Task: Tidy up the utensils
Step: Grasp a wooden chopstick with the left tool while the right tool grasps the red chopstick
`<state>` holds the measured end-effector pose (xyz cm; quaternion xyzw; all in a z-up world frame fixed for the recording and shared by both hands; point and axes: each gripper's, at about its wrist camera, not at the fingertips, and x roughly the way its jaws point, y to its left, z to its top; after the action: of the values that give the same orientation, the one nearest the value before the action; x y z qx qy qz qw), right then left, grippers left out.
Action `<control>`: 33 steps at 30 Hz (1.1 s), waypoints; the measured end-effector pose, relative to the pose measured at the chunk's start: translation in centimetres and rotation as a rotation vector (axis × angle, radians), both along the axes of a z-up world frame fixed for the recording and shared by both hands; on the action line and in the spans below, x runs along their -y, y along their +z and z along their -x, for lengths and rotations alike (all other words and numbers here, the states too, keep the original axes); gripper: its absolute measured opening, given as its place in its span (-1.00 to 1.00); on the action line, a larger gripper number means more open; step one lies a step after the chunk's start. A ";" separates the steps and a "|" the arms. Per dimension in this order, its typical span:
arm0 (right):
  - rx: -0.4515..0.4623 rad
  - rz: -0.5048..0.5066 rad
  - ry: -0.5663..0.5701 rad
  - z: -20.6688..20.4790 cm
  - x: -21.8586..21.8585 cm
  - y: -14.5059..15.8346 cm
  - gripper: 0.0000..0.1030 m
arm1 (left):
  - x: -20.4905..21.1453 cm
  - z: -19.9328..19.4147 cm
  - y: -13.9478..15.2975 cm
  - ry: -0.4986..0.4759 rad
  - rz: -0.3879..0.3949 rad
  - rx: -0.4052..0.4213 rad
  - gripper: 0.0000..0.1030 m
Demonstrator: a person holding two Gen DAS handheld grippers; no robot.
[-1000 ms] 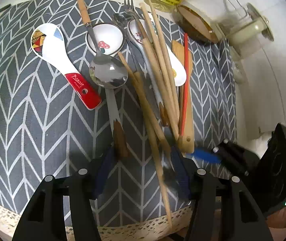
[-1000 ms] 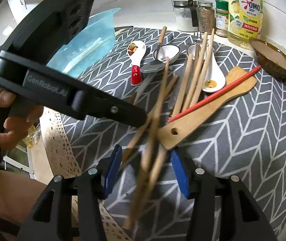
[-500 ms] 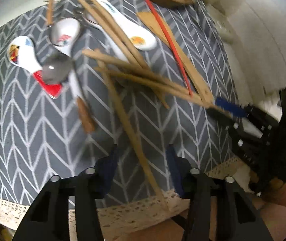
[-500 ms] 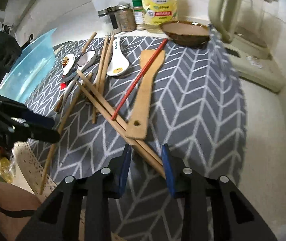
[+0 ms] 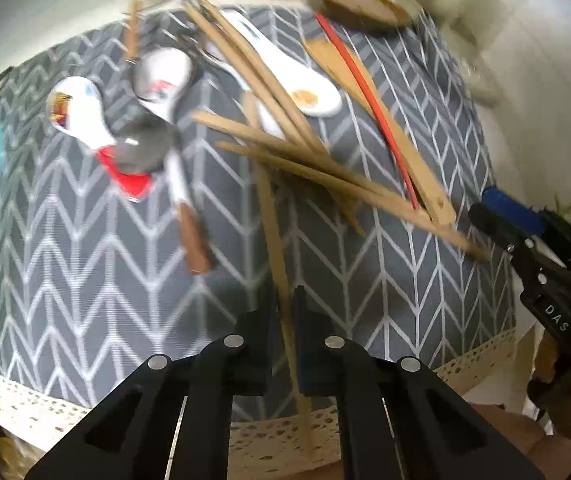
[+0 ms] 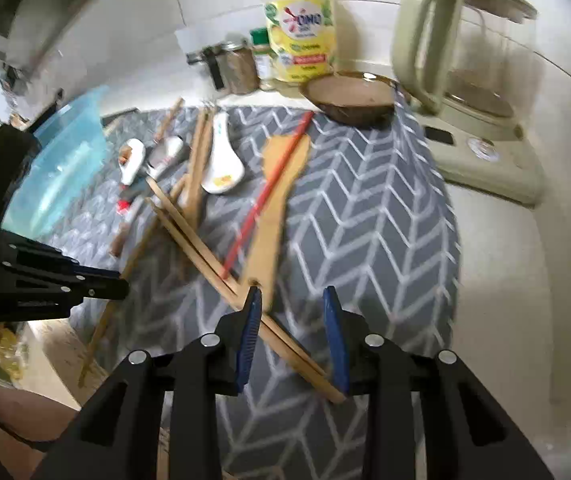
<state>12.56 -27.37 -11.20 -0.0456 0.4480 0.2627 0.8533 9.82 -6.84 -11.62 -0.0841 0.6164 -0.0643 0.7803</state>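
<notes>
The left gripper (image 5: 284,304) is now almost fully closed, and its two dark fingers pinch a single wooden chopstick (image 5: 273,216) near its lower end; half a second ago the fingers stood apart on both sides of this stick. The stick runs from the lace edge of the grey zigzag cloth (image 5: 85,264) up toward the pile of utensils.

The right gripper (image 6: 291,320) has its blue-padded fingers wide apart, and a pair of wooden chopsticks (image 6: 221,272) lies loose between them on the cloth. A moment earlier these fingers were close together around that pair, so the grip has been released. Just beside the left pad ends the handle of the wooden spatula (image 6: 273,216), with a red chopstick (image 6: 269,188) lying along it. Farther back, white ceramic spoons (image 6: 221,164) and a brown bowl (image 6: 349,98) rest near the kettle (image 6: 465,80).
</notes>
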 end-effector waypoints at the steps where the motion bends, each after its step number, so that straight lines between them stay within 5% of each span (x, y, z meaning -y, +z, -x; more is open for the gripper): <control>1: 0.000 -0.024 0.025 -0.3 -0.5 0.1 -0.39 | -0.7 0.1 0.6 0.015 0.007 0.012 -0.84; 6: 0.044 -0.055 0.139 -1.4 -3.4 0.1 -0.39 | -4.2 0.9 4.1 0.076 0.050 0.080 -0.85; 11: 0.027 -0.050 -0.023 -6.6 -4.1 -0.9 -0.39 | -6.7 2.7 7.0 0.118 0.067 0.133 -0.86; 17: 0.004 -0.021 -0.061 -10.8 -6.7 -2.2 -0.39 | -6.7 2.4 7.4 0.136 0.077 0.153 -0.85; 25: 0.059 0.079 -0.075 -12.6 -8.1 -2.9 -0.84 | -7.6 2.7 9.4 0.139 0.118 0.207 -0.85; 33: -0.064 -0.287 -0.170 -8.7 -4.3 0.4 -0.87 | -10.1 3.2 13.0 0.159 0.163 0.311 -0.85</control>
<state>21.28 -23.10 -10.76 0.1229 0.4352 0.2523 0.8555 6.58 3.21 1.35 -0.1844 0.4727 -0.0645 0.8593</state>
